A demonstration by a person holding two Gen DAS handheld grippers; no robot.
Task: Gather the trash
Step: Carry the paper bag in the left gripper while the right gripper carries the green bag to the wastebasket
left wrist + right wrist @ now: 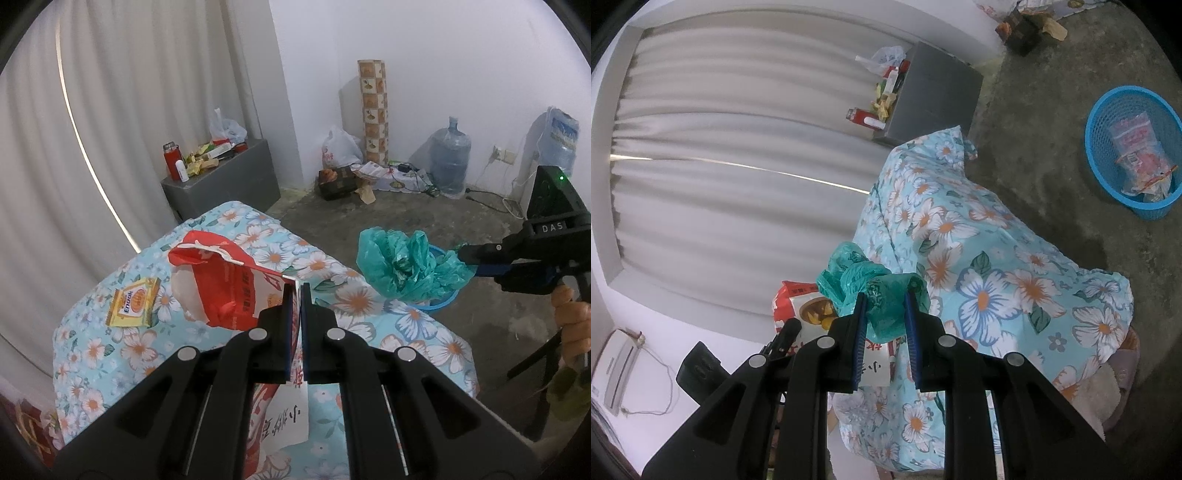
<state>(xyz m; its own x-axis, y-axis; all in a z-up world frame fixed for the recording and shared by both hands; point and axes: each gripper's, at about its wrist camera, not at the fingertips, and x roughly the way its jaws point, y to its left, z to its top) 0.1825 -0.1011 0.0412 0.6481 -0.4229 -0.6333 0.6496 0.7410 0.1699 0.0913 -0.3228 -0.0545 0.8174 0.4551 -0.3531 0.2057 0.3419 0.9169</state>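
My left gripper [295, 291] is shut on the edge of a red and white paper bag [225, 284] that rests on the floral-covered table [92, 369]. A yellow snack wrapper [133, 302] lies on the cloth left of the bag. My right gripper [885, 299] is shut on a crumpled green plastic bag [860, 280], held in the air beside the table; it also shows in the left wrist view [402, 266]. A blue mesh basket [1100, 155] stands on the floor and holds snack packets [1137, 155]; in the left wrist view only its rim [439, 304] shows under the green bag.
A grey cabinet [229, 177] with a red flask and clutter stands by the curtain. Water jugs [450, 158], a patterned roll [373, 110], bags and cables line the far wall. The floor is bare concrete [1034, 110].
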